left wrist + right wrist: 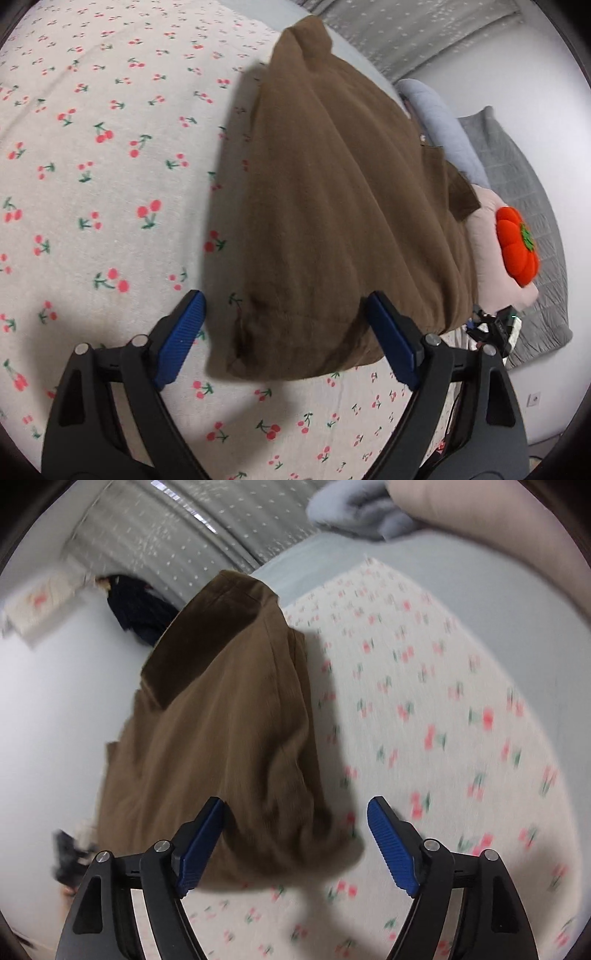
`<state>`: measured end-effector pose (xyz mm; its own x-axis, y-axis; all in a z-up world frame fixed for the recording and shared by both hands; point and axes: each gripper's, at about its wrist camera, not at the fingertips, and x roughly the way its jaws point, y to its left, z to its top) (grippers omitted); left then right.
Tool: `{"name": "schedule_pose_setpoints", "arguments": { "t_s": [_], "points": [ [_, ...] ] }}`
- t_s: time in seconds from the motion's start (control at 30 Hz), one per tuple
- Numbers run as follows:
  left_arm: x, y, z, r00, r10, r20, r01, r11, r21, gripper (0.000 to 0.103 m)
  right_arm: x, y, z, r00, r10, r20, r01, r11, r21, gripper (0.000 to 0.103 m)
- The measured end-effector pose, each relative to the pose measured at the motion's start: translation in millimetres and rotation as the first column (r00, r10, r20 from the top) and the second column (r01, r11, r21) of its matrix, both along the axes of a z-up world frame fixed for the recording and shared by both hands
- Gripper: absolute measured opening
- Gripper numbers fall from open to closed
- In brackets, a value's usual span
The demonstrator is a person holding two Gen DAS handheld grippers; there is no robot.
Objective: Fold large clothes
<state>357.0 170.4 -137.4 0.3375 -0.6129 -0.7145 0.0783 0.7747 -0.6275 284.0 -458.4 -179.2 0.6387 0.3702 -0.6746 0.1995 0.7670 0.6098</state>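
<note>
A brown garment [332,206] lies folded in a long bundle on the cherry-print sheet [103,184]. In the left wrist view my left gripper [284,332] is open, its blue pads on either side of the garment's near end, not closed on it. In the right wrist view the same brown garment [221,731] runs away from me, a collar or flap at its far end. My right gripper [295,842] is open, with the garment's near corner between the pads and nothing pinched. The other gripper [495,328] shows at the garment's right side.
A pink pillow with an orange pumpkin cushion [515,245], a grey quilt [524,192] and a pale blue blanket [439,122] lie right of the garment. A grey curtain [177,528] hangs behind. Dark clothing [136,613] lies beyond the sheet [424,701].
</note>
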Motion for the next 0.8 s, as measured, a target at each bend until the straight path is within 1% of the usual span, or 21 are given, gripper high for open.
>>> {"name": "schedule_pose_setpoints", "arguments": {
  "t_s": [0.07, 0.1, 0.13, 0.2, 0.23, 0.27, 0.3, 0.33, 0.37, 0.4, 0.43, 0.5, 0.57, 0.63, 0.67, 0.73, 0.8],
  "points": [
    [8, -3, -9, 1.0, -0.014, -0.007, 0.013, 0.993, -0.117, 0.089, 2, 1, -10, 1.0, 0.011, -0.008, -0.011, 0.997, 0.074, 0.081],
    [13, -6, -14, 1.0, -0.016, -0.008, 0.014, 0.986, -0.165, 0.089, 4, 3, -14, 1.0, 0.014, 0.005, -0.014, 0.995, 0.1, 0.083],
    [17, -9, -16, 1.0, -0.004, 0.0, 0.004, 0.983, -0.182, 0.09, 9, 7, -16, 1.0, 0.018, 0.022, -0.02, 0.992, 0.128, 0.083],
    [22, -19, -16, 1.0, 0.014, 0.026, -0.009, 0.983, -0.181, 0.09, 21, 12, -17, 1.0, -0.013, 0.021, 0.01, 0.988, 0.156, 0.083],
    [26, -23, -16, 0.999, 0.028, 0.033, -0.022, 0.985, -0.174, 0.09, 30, 15, -18, 0.999, -0.038, 0.025, 0.034, 0.985, 0.17, 0.081],
    [29, -27, -15, 0.998, 0.052, 0.041, -0.045, 0.985, -0.168, 0.087, 35, 18, -13, 0.998, -0.053, 0.024, 0.048, 0.983, 0.175, 0.075],
    [32, -28, -16, 0.996, 0.081, 0.04, -0.074, 0.985, -0.156, 0.064, 43, 21, -15, 0.997, -0.08, 0.014, 0.076, 0.979, 0.188, 0.047],
    [32, -27, -18, 0.992, 0.124, 0.019, -0.12, 0.982, -0.146, 0.049, 47, 22, -17, 0.995, -0.099, -0.002, 0.097, 0.972, 0.215, 0.038],
    [31, -25, -20, 0.988, 0.154, -0.012, -0.154, 0.974, -0.164, 0.033, 50, 23, -19, 0.991, -0.13, -0.028, 0.133, 0.961, 0.243, 0.035],
    [30, -21, -17, 0.981, 0.191, -0.027, -0.193, 0.966, -0.172, 0.027, 49, 25, -13, 0.988, -0.153, -0.035, 0.157, 0.959, 0.236, 0.03],
    [25, -18, -8, 0.976, 0.214, -0.027, -0.216, 0.961, -0.17, 0.024, 46, 27, -5, 0.986, -0.164, -0.029, 0.167, 0.96, 0.226, 0.026],
    [12, -17, 25, 0.974, 0.222, 0.04, -0.213, 0.964, -0.16, 0.02, 33, 30, 21, 0.985, -0.171, 0.011, 0.165, 0.964, 0.21, 0.023],
    [3, -18, 54, 0.975, 0.205, 0.086, -0.193, 0.973, -0.13, 0.019, 21, 35, 53, 0.99, -0.132, 0.047, 0.123, 0.978, 0.17, 0.022],
    [-9, -17, 79, 0.979, 0.177, 0.103, -0.164, 0.979, -0.118, 0.019, 7, 46, 87, 0.995, -0.081, 0.054, 0.076, 0.993, 0.092, 0.022],
    [-20, -16, 92, 0.982, 0.155, 0.104, -0.144, 0.984, -0.107, 0.019, 2, 48, 97, 0.996, -0.075, 0.053, 0.071, 0.994, 0.08, 0.022],
    [-37, -9, 104, 0.988, 0.122, 0.091, -0.114, 0.99, -0.088, 0.019, -22, 48, 118, 0.996, -0.07, 0.056, 0.064, 0.994, 0.091, 0.022],
    [-59, 0, 108, 0.993, 0.085, 0.082, -0.079, 0.994, -0.073, 0.019, -50, 46, 127, 0.997, -0.064, 0.042, 0.059, 0.99, 0.126, 0.022]
  ]
}}
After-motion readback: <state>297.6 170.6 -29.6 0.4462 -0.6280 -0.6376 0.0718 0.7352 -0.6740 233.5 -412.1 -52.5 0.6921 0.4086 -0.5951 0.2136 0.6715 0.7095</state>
